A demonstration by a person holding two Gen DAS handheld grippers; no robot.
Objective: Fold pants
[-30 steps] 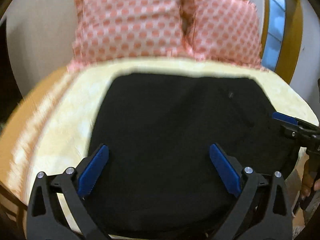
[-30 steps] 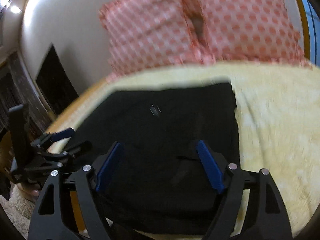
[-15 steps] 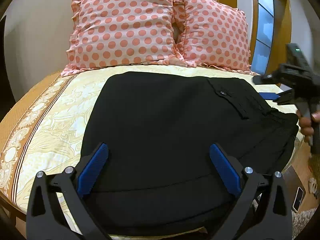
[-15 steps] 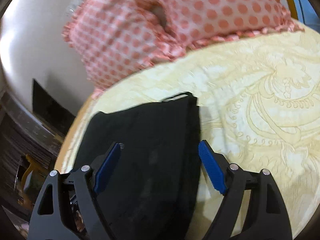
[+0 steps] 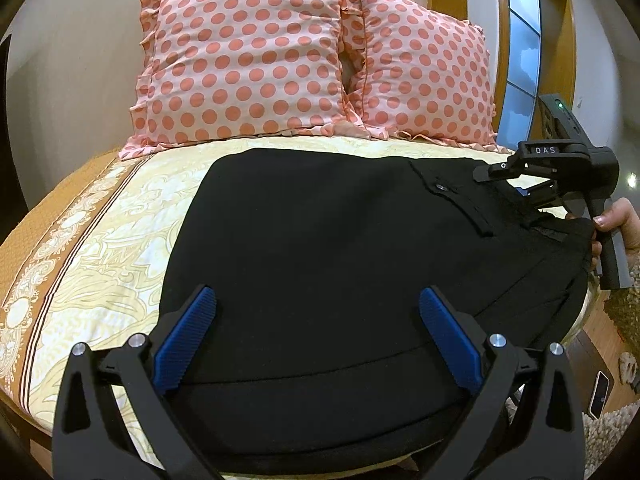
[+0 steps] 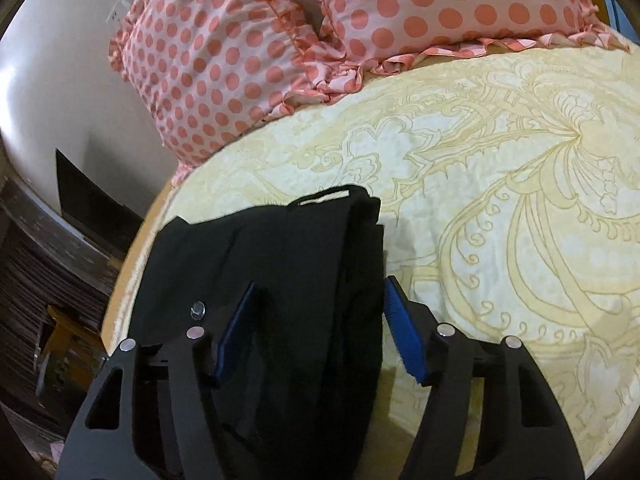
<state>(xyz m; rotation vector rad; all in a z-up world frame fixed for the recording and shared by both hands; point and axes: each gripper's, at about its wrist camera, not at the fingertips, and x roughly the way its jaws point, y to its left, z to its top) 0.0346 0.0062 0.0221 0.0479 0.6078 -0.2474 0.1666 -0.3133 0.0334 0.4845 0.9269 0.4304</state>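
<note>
Black pants (image 5: 320,272) lie flat on the yellow patterned bedspread (image 5: 100,248), waist end with a buttoned pocket to the right. My left gripper (image 5: 316,340) is open, its blue pads above the near hem edge. My right gripper (image 6: 320,332) is open over the waistband edge (image 6: 332,200), its pads either side of the folded fabric; in the left wrist view it shows at the right (image 5: 532,188), held by a hand.
Two pink polka-dot pillows (image 5: 248,60) lean against the wall at the head of the bed. Open bedspread (image 6: 500,200) extends right of the pants. A phone (image 5: 599,394) lies on the floor beside the bed at the right.
The right gripper has swung from the pants' middle to the waist end and come down close over the waistband. The left gripper has stayed open at the hem.
</note>
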